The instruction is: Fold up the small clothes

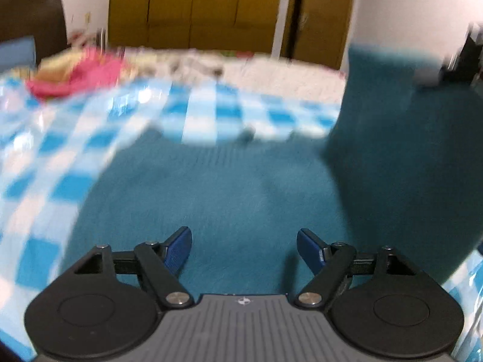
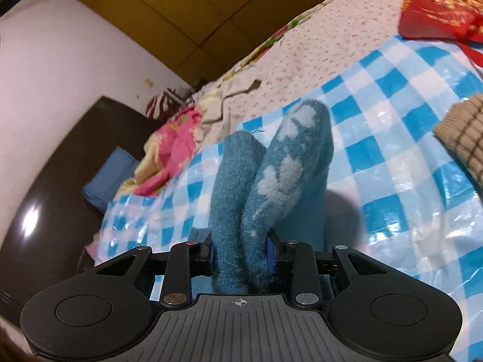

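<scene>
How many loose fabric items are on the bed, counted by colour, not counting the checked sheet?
teal garment, gripped in the right tongs: 1
beige knit: 1
red item: 1
pink cloth: 1
Total: 4

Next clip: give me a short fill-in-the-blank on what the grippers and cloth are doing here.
1. The right gripper is shut on a fuzzy ____ garment.
2. The left gripper is ____, nothing between its fingers.
3. The sheet under the garment is checked blue and ____.
4. At the right edge of the right wrist view lies a ____ knit item.

Missing words: teal; open; white; beige
</scene>
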`<state>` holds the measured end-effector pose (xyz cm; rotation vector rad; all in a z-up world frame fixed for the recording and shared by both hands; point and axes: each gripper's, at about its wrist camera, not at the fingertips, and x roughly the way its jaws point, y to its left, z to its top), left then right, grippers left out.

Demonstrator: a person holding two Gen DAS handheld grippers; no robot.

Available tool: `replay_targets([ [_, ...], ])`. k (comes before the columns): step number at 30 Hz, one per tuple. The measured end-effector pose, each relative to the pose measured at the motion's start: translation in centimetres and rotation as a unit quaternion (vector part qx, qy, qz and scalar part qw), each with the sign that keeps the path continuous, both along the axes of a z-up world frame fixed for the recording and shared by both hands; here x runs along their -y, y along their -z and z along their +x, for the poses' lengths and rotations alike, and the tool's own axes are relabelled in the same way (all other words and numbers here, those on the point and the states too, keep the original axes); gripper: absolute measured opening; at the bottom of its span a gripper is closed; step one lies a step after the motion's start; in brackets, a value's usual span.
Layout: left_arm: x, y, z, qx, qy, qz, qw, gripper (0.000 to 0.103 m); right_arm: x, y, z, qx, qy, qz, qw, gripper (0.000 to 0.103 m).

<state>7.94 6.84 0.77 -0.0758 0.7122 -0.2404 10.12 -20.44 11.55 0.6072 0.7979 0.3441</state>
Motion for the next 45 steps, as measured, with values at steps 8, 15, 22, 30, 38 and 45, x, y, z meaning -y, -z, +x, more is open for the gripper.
replay_targets([
  [8,-1.9,1.0,0.0,-0.005,0.014,-0.043,0.9990,0.084,-9.9,0.1,2.8,-0.018,-0.034,-0.051,0.998,0.030],
  [15,-5.6,0.4,-2.1,-0.013,-0.012,-0.120,0.9926,0.083,-18.1,3.5,4.8,-0.037,-0.081,-0.103,0.991,0.030],
  [22,-6.9,-0.1,-4.4,-0.017,-0.032,-0.130,0.9908,0.083,-21.5,5.3,4.4,-0.038,-0.110,-0.149,0.982,0.030],
  [30,-7.6,-0.3,-4.4,-0.002,-0.078,-0.070,0.9945,0.083,-21.6,4.8,4.2,-0.036,-0.107,-0.137,0.984,0.029],
  [38,-6.3,1.2,-2.8,-0.035,-0.057,-0.029,0.9973,0.083,-23.1,4.5,4.3,-0.041,-0.104,-0.123,0.986,0.028],
  [45,-8.4,1.0,-3.7,-0.030,-0.059,-0.096,0.9931,0.083,-25.7,7.6,5.1,-0.077,-0.133,-0.124,0.980,0.032],
])
